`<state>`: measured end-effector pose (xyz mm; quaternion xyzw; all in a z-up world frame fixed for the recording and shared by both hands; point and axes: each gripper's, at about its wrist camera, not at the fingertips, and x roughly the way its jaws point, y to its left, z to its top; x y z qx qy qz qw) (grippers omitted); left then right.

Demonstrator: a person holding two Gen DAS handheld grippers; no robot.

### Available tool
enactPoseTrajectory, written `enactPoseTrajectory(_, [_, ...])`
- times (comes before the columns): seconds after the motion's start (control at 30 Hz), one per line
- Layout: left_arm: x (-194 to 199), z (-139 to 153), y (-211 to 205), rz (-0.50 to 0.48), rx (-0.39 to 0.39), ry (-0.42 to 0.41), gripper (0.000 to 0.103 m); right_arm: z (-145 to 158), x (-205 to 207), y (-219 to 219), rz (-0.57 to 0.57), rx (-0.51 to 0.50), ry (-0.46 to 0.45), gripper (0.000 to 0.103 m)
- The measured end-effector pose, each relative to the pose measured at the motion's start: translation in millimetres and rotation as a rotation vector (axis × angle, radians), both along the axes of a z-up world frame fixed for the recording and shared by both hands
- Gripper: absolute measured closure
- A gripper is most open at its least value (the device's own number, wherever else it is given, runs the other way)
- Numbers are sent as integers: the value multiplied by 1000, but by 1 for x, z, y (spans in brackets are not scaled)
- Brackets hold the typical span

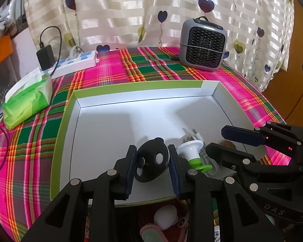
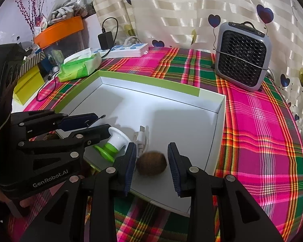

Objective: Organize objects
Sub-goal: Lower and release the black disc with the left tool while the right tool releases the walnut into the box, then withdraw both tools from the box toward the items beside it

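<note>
A white shallow box with a green rim (image 1: 103, 87) (image 2: 143, 80) lies on the plaid cloth. My left gripper (image 1: 152, 161) is shut on a black round object with white dots (image 1: 151, 161), held over the box's near part. Beside it in the box lie a white and green funnel-shaped piece (image 1: 192, 151) (image 2: 115, 141) and a white cable (image 1: 198, 135) (image 2: 141, 139). My right gripper (image 2: 152, 165) is open, its pads on either side of a brown round object (image 2: 151, 162) lying in the box. The right gripper also shows in the left wrist view (image 1: 230, 143).
A grey fan heater (image 1: 202, 44) (image 2: 242, 58) stands at the back. A green tissue pack (image 1: 28, 100) (image 2: 78, 66), a power strip (image 1: 74, 62) and a black adapter (image 1: 45, 57) are at the left. Small items, one white and round (image 1: 164, 215), lie before the box.
</note>
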<state>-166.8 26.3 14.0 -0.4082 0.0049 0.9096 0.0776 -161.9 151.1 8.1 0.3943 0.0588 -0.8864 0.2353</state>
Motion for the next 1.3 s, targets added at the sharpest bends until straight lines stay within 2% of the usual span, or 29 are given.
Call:
enactPoseTrajectory(0.77, [33, 23, -13, 7, 75, 48, 71, 18, 29, -1, 24, -6, 83, 64])
enactPoseTrajectory(1.3, [68, 28, -22, 10, 77, 83, 71, 19, 57, -1, 78, -69, 101, 64])
